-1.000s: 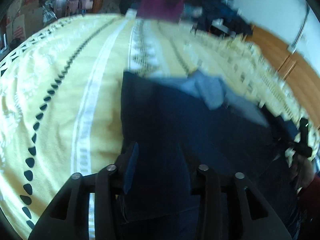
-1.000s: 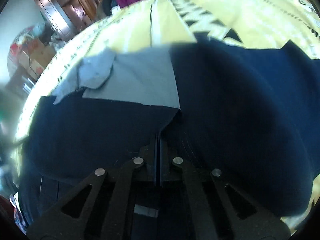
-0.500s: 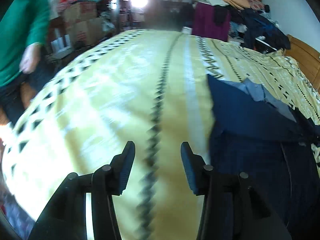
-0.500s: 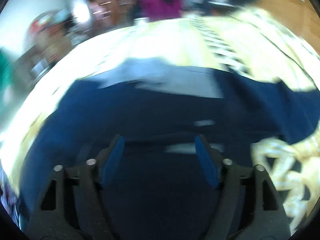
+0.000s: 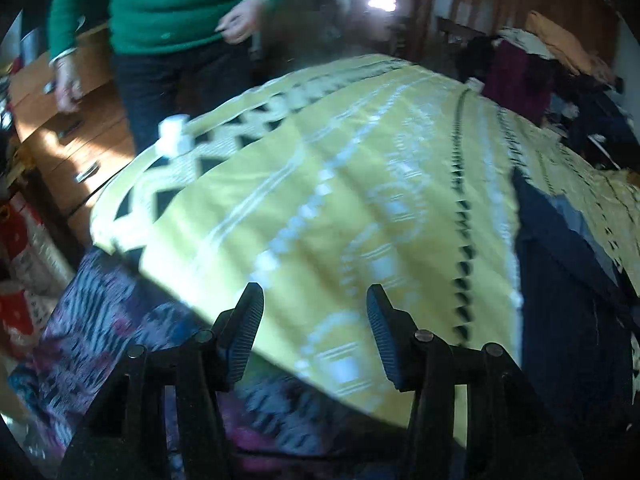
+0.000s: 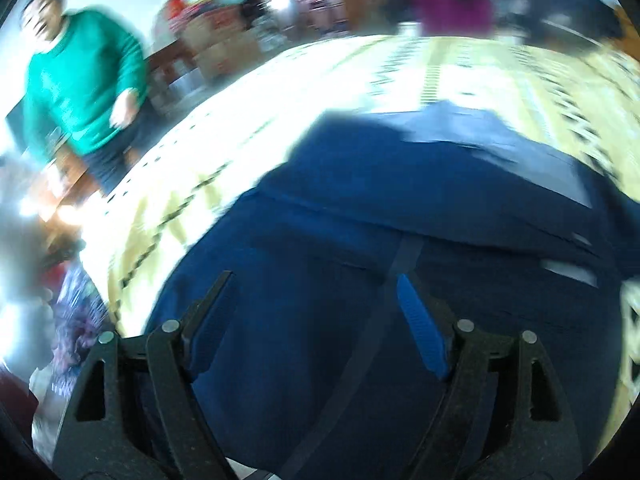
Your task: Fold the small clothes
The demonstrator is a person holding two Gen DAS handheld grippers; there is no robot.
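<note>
A dark navy garment (image 6: 400, 208) with a pale grey-blue lining patch (image 6: 472, 128) lies spread on the yellow patterned bedspread (image 5: 340, 184). My right gripper (image 6: 312, 300) hovers open just above the garment, nothing between its fingers. In the left wrist view the same garment (image 5: 560, 272) lies at the right edge. My left gripper (image 5: 314, 320) stands open over bare bedspread near the bed's corner, well left of the garment and holding nothing. Both views are motion-blurred.
A person in a green sweater (image 5: 160, 4) stands beside the bed's far-left side, also seen in the right wrist view as a green sweater (image 6: 80, 80). A wooden drawer unit (image 5: 68, 132) sits behind. A purple patterned sheet (image 5: 104, 320) hangs below the bedspread. Piled clothes (image 5: 540, 56) lie at the far end.
My right gripper was shut on the garment's fold one second ago and has let go and opened. My left gripper has swung left off the garment to bare bedspread.
</note>
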